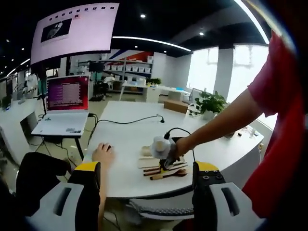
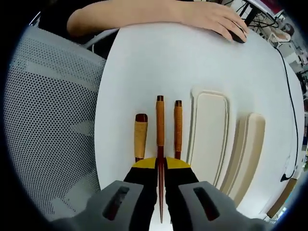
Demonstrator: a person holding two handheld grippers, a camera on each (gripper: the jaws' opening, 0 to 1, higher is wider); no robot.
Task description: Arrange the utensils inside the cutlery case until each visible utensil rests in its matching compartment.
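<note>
Right tool (image 2: pixel 160 166) gripping one of three utensils (image 2: pixel 160 126)

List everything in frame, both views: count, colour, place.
round white table: one, under all the items
wooden-handled utensils: three, brown with tan wrapped grips, side by side on the table; middle one runs between the right tongs' jaws
cream plastic cutlery case: one, beside the utensils
cream case lid: one, beside the case
grey mesh office chair: one, at the table edge
open white laptop: one, magenta screen, on a side stand
black cable: one, across the table
green potted plant: one, far table edge
seated person's hand: on a dark mouse
right tongs: shut on the middle utensil
left tongs: open, away from the table
</note>
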